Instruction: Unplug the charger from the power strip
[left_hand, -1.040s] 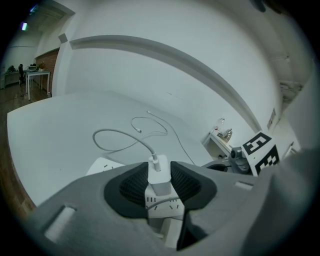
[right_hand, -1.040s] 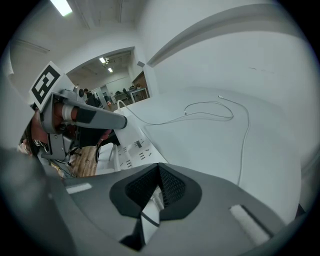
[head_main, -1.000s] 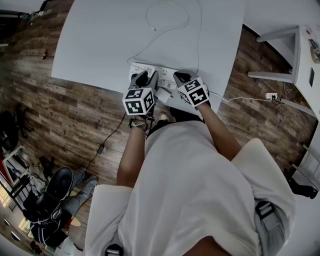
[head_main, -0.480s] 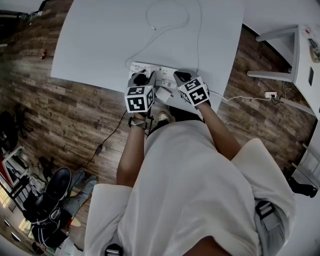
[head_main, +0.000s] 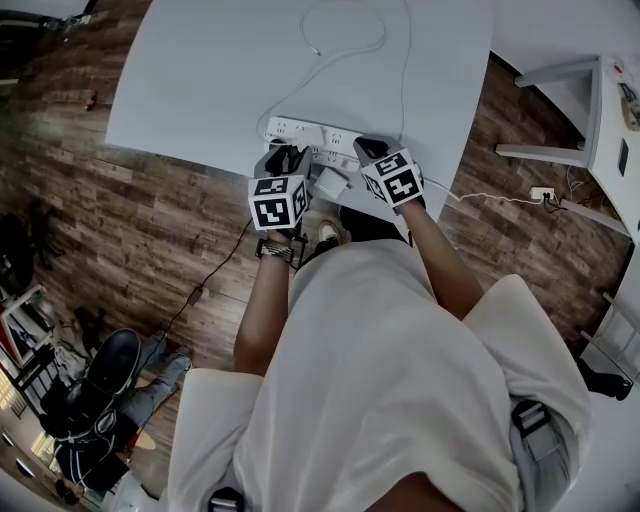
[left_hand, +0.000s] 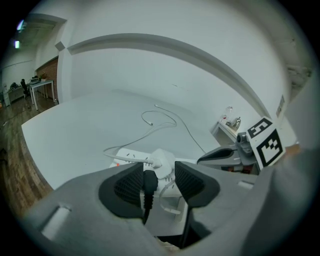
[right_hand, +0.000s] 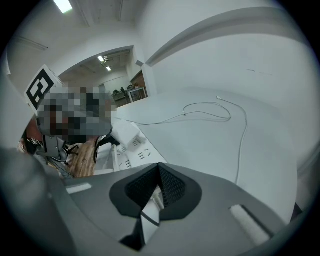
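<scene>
The left hand-held gripper (left_hand: 160, 168) has just been opening its jaws, which stand apart. A black cable (left_hand: 148, 187) lies against one pad, and the white charger (left_hand: 162, 159) sits just past the tips, pressed by neither. The charger sits at the power strip (left_hand: 129, 156) by the counter's (left_hand: 75, 135) near edge, its prongs hidden, so whether it is seated is unclear. The right hand-held gripper (right_hand: 158, 172) is clamped on a thin white edge, seemingly the strip's end, mostly covered by its pads.
</scene>
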